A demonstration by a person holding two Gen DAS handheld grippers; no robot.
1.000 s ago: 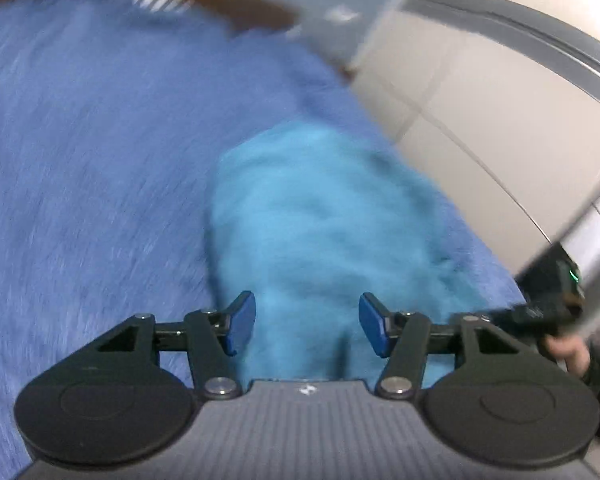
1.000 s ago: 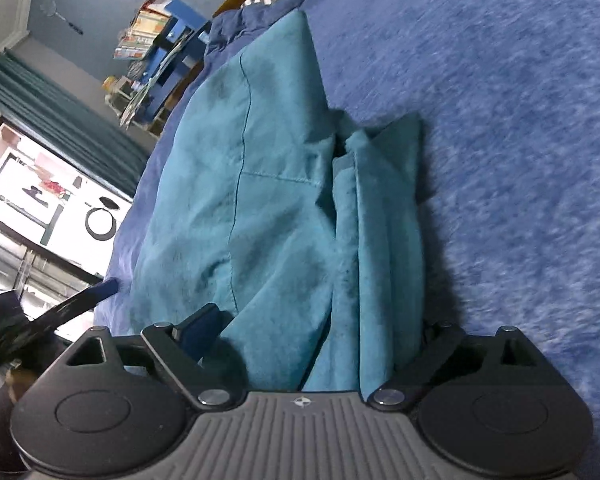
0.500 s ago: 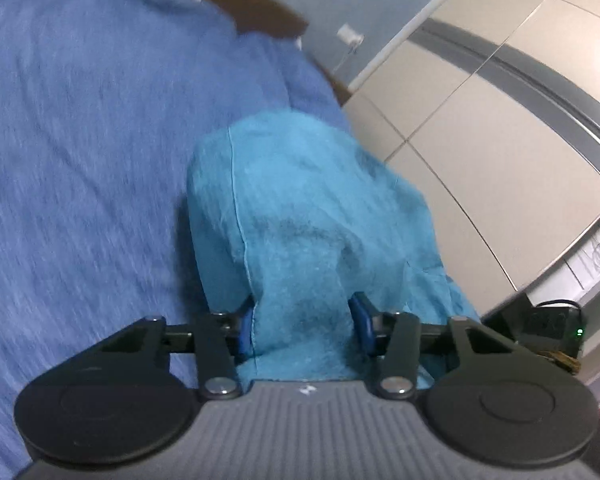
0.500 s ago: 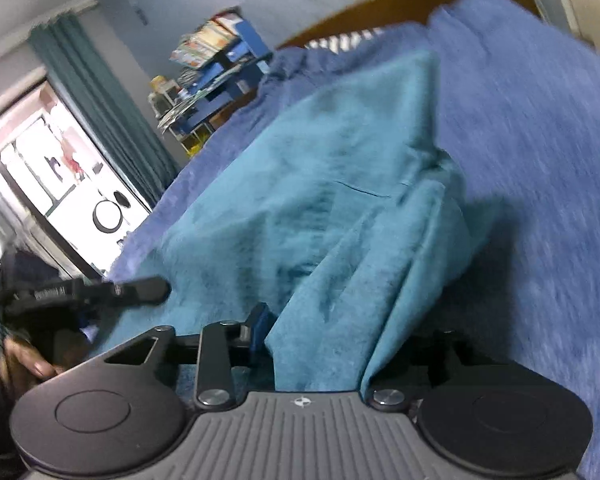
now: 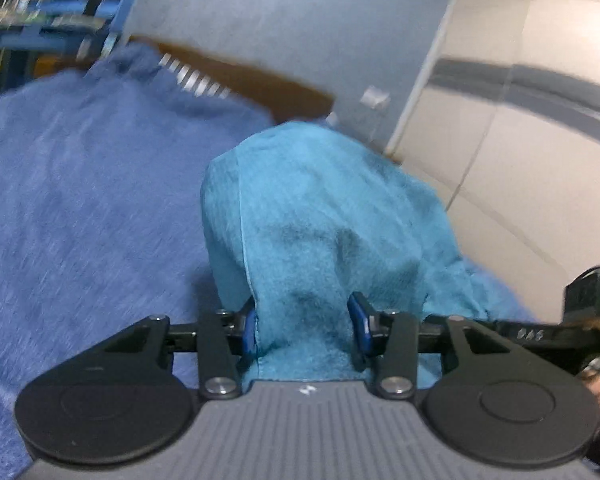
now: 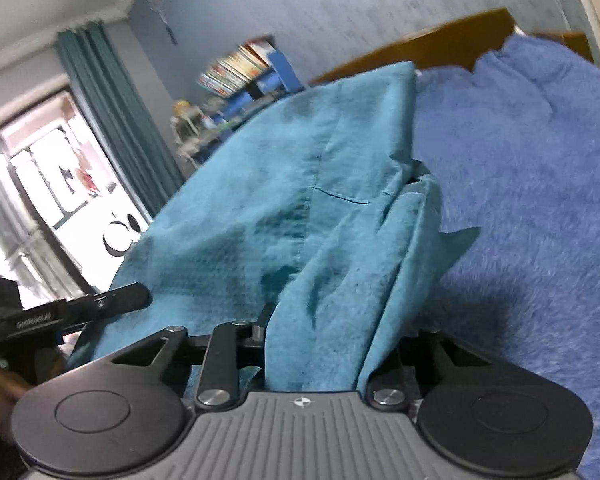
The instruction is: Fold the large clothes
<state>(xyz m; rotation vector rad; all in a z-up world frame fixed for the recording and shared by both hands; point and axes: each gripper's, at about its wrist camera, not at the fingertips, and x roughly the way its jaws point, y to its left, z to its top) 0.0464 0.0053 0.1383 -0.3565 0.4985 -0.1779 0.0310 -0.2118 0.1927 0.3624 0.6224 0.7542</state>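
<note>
A large teal garment (image 5: 320, 216) is being held up off a bed covered by a fuzzy blue blanket (image 5: 80, 208), gripped by two handheld grippers, one in each of a person's hands. The left gripper (image 5: 305, 330) is holding a thick bunch of the teal cloth between its blue fingertips (image 5: 358, 332), the jaws standing fairly narrow and clamped on the fabric. The right gripper (image 6: 320, 348) is closing on another bunched edge of the garment (image 6: 284, 208), and cloth is filling the gap between its jaws. In the right view the garment is draping in loose folds from both grips down toward the blanket (image 6: 540, 168), its far end resting near the wooden headboard (image 6: 420, 50). A bookshelf (image 6: 244, 70), a curtain (image 6: 112, 120) and a bright window are showing behind.

The step in hand looks like lifting the near edge to start a fold. The next move probably calls for carrying both corners together, level, over the far part of the garment, keeping both grips firm so the cloth is not slipping.
</note>
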